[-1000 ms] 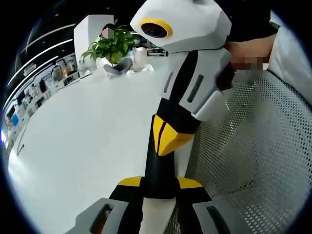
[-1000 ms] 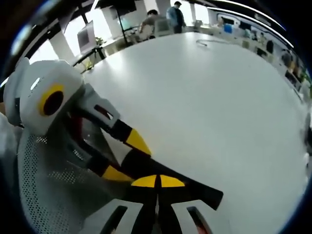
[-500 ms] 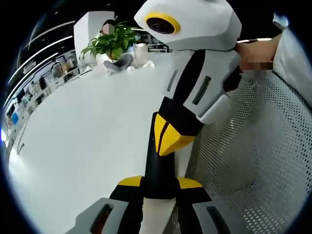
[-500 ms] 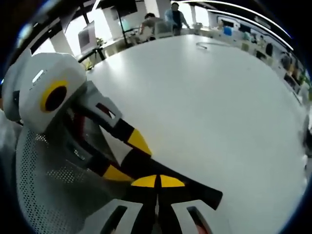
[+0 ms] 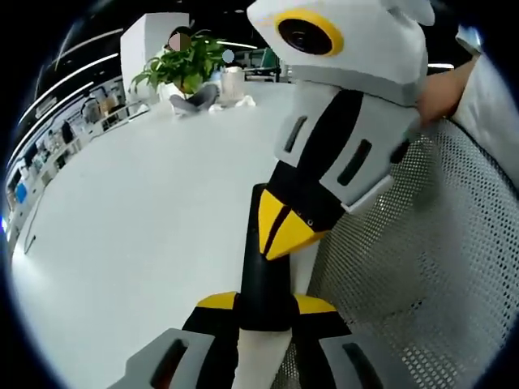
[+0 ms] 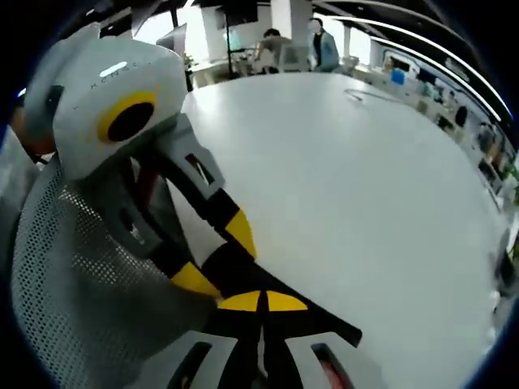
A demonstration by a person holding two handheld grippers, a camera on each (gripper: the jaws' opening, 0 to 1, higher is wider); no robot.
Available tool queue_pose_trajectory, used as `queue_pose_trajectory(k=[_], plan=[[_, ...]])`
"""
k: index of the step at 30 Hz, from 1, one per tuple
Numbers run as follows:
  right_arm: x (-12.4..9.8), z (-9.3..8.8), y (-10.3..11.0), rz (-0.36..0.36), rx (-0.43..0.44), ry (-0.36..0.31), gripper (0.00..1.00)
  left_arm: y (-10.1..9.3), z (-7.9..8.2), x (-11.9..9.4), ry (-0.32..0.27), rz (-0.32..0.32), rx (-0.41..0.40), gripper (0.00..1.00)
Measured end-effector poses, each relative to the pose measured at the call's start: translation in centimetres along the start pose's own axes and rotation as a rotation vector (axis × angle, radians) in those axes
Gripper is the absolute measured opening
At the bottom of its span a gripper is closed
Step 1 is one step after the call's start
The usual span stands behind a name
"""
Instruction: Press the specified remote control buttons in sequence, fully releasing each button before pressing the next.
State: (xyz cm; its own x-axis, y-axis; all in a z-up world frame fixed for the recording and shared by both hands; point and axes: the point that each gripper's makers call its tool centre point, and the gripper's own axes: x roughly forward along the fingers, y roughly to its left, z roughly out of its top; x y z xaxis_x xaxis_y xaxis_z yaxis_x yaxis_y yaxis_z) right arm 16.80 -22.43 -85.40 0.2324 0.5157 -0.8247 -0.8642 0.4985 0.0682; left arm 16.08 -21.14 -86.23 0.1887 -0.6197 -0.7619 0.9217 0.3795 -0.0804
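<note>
**Both tongs meet on the black remote**

The left tongs [image 5: 266, 306] are clamped on a black remote control [image 5: 261, 267], one yellow-tipped jaw on each long side of its near end. The remote runs straight ahead from them, held over the edge of a white desk [image 5: 138, 211]. Its buttons cannot be made out.

The right tongs [image 5: 284, 231] come in from the upper right in the left gripper view. Their jaws are pressed together into a single yellow point, which sits on the far half of the remote.

In the right gripper view, the right tongs [image 6: 263, 301] show the same closed jaws, tips set down on the remote [image 6: 324, 320]. The remote lies slantwise under them, running off to the lower right. The left tongs [image 6: 217, 258] reach in from the upper left and grip the remote's other end.

A grey mesh chair [image 5: 422, 267] stands just right of the left tongs, at the desk's edge. Far ahead of them, at the desk's other end, is a potted plant [image 5: 182, 69]. Beyond the desk, well ahead of the right tongs, a few people [image 6: 318, 44] stand or sit.
</note>
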Motion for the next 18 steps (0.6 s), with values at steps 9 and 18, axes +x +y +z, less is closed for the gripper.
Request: queue_pose_trajectory(k=[9, 18], plan=[[-1.0, 1.1, 0.5, 0.083, 0.205, -0.042, 0.00, -0.2, 0.0, 0.1, -0.031, 0.010, 0.047, 0.24], [-7.1, 4.1, -3.3, -0.060, 0.328, -0.263, 0.00, -0.2, 0.0, 0.0, -0.044, 0.007, 0.055, 0.24]])
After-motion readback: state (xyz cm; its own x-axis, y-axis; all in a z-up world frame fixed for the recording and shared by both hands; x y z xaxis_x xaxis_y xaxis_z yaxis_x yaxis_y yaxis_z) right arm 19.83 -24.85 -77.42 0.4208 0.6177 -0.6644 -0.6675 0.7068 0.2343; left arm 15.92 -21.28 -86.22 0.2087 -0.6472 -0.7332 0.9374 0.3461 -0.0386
